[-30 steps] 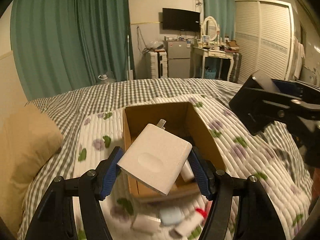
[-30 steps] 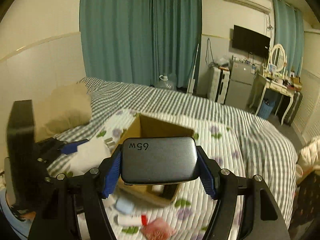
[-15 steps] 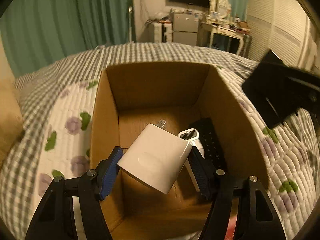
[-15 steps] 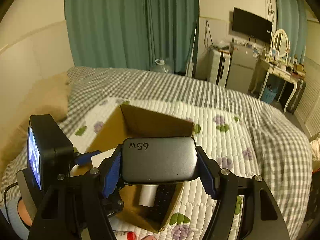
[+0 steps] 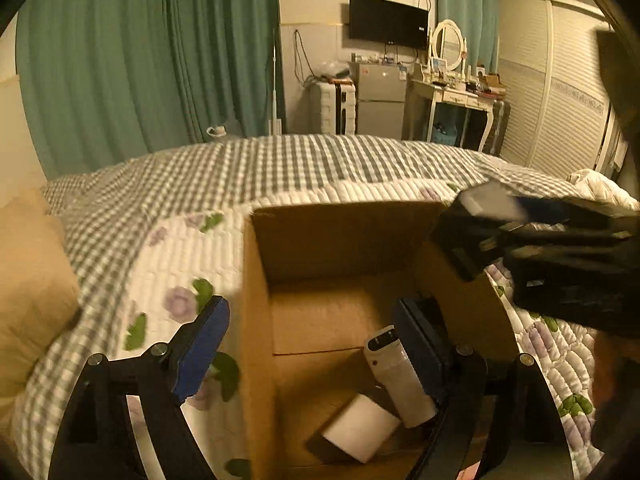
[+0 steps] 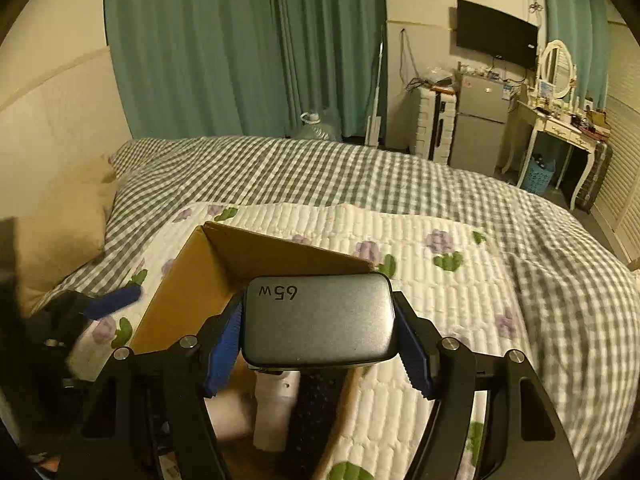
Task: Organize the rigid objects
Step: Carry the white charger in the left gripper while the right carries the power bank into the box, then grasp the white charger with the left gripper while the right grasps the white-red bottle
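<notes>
While the left gripper (image 5: 308, 344) hung over the cardboard box (image 5: 256, 320) w/ its blue pads spread wide and nothing between them, the right gripper (image 6: 320, 344) pinched a grey charger (image 6: 318, 320) above the box's near right corner. Only legible writing was on the charger's top face: "65w", printed upside down to the right wrist cam. Box sat open-topped on a white floral quilt (image 6: 440, 280), over a grey check bedspread (image 6: 320, 172). Inside, in the left wrist view, a white charger block (image 5: 360, 432) lay tilted on the box floor, touching a white cylindrical device (image 5: 400, 376) beside it; a dark flat item w/ dotted texture (image 6: 320, 404) lay next to that. No label readable on these. Tan pillow (image 5: 28, 288) lay left of the box.
</notes>
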